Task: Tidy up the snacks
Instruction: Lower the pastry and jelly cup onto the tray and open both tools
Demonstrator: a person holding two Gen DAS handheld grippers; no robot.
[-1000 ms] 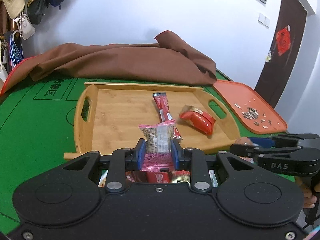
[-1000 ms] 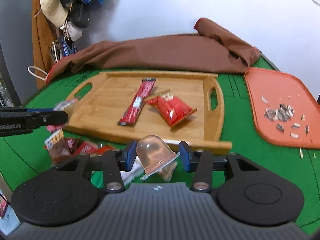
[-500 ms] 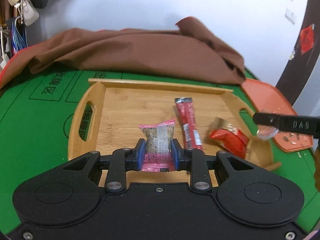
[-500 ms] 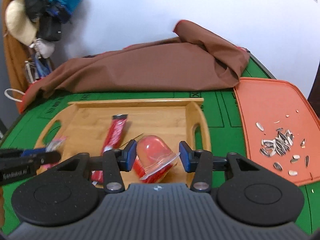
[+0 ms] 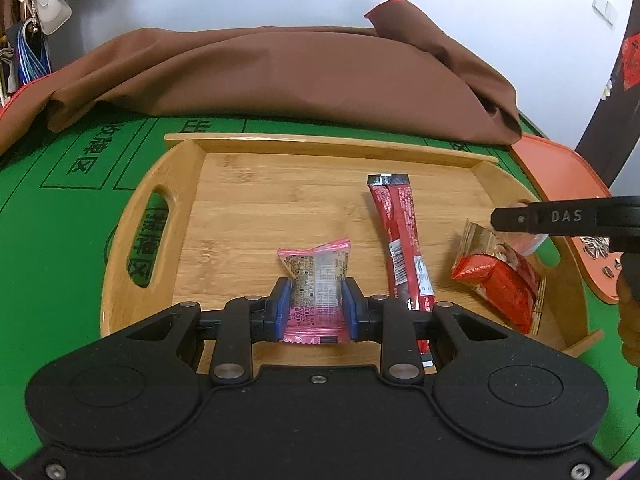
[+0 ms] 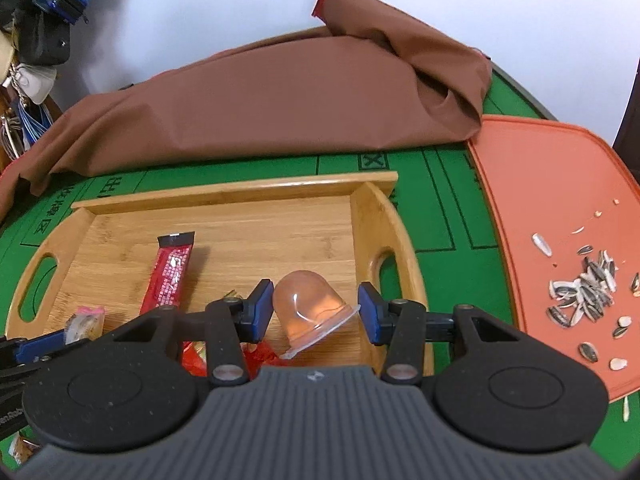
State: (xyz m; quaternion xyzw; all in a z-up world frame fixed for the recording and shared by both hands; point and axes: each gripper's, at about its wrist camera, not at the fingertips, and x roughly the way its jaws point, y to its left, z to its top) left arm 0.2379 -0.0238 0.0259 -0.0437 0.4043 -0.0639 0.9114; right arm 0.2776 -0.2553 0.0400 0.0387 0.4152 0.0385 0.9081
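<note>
Two snacks already lie in the wooden tray [image 5: 176, 184]: a long red stick pack [image 5: 398, 240] just right of the frame's centre in the left wrist view, and a crumpled red packet [image 5: 498, 284] at lower right of it, near the tray's right handle; so the sorting is partly done. Now both hands come in loaded; the left gripper [image 5: 316, 306] is clamped on a pink-edged wrapped snack [image 5: 318, 280], its blue pads pressed to either side, low in the middle of the frame and over the tray's near part; whether the pack touches the wood cannot be told. In the right wrist view the right gripper [image 6: 316, 312] carries a clear jelly cup [image 6: 310, 304], dome upward and tilted, rim flaring toward the lower right; the left pad looks pressed against it, and contact at the right pad is less clear, though the cup hangs there held, over the tray's right end beside the handle slot. Left to do, by the look of it: set both down and let go; whether more snacks wait outside the tray cannot be made out. The orange board [image 6: 540, 184] with sunflower seeds [image 6: 588, 292] sits at the right, apart.
</note>
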